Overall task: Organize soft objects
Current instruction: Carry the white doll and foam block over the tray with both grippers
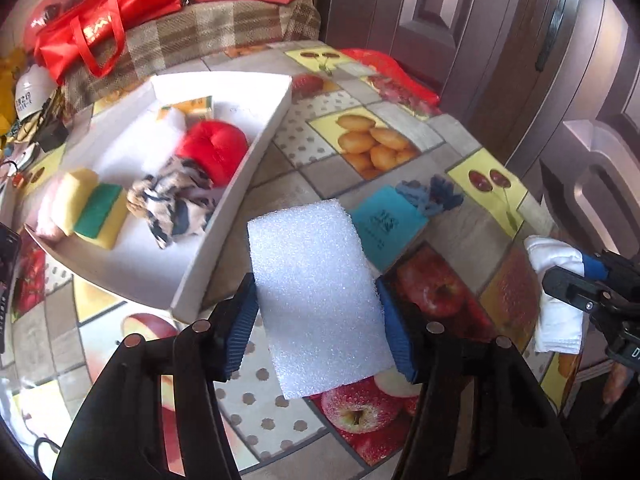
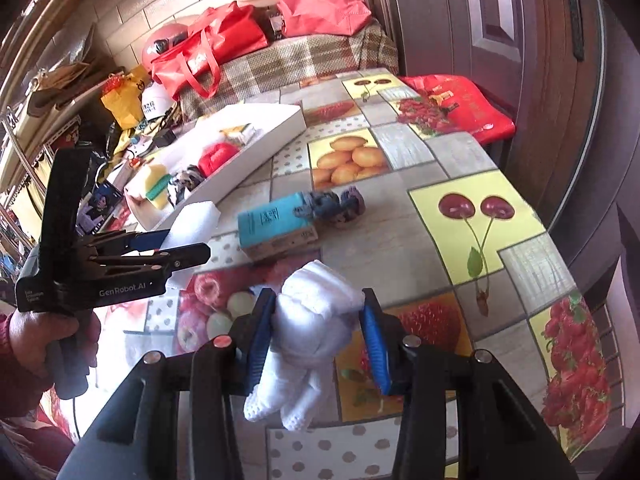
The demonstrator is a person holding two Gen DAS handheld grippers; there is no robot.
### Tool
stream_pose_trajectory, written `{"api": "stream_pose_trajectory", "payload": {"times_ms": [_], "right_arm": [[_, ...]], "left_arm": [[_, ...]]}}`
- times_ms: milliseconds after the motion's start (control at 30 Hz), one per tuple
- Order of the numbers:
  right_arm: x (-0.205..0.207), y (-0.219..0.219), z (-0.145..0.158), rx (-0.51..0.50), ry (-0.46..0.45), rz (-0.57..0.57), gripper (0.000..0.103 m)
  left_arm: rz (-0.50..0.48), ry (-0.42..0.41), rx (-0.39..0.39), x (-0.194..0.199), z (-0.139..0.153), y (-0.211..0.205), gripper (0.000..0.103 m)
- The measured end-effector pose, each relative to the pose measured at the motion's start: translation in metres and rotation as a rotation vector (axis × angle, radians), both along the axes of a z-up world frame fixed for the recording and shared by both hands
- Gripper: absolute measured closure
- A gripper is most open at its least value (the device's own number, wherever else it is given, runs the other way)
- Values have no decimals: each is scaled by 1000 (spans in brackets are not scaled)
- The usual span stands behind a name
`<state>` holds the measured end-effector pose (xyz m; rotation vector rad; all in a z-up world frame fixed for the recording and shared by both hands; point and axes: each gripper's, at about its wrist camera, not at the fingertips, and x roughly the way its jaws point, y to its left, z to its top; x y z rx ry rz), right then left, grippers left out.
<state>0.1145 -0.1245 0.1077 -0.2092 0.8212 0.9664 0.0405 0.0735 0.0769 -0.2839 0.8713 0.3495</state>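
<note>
My left gripper [image 1: 318, 316] is shut on a white foam block [image 1: 316, 296] and holds it above the table, just right of the white tray [image 1: 224, 232]. The tray holds a yellow-green sponge [image 1: 96, 208], a striped cloth [image 1: 176, 204], a red soft item [image 1: 214, 148] and a small orange pack [image 1: 192, 106]. My right gripper [image 2: 318, 328] is shut on a rolled white sock [image 2: 308, 336] above the table's near edge. The left gripper [image 2: 188, 254] with the foam [image 2: 196, 220] shows at left in the right wrist view. The sock [image 1: 556, 280] also shows at right in the left wrist view.
A teal box [image 2: 276, 220] and a blue-grey knitted item [image 2: 336, 204] lie mid-table on the fruit-print cloth [image 2: 460, 184]. Red bags [image 2: 208, 52] sit on a plaid seat behind. A red bag [image 2: 460, 104] lies at the far right edge. A dark door [image 2: 500, 20] stands on the right.
</note>
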Motion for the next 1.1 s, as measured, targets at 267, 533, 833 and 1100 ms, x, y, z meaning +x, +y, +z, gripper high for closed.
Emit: {"api": "stream_pose_trajectory", "payload": {"times_ms": [267,533,833,1100], "right_arm": [[6,11,92,243,-98,-20,61],[-9,27,173,443,-187,3,61],[-30,52,185,455,-219,74,61],[-28,57,184,438,-213,84,61]], "left_arm": [[64,-205,118,-36,113,23,44],[85,-328,186,-73,175,27,44],[174,-335,192,-95,175,52,44],[205,-325,176,-99,168,64,44]]}}
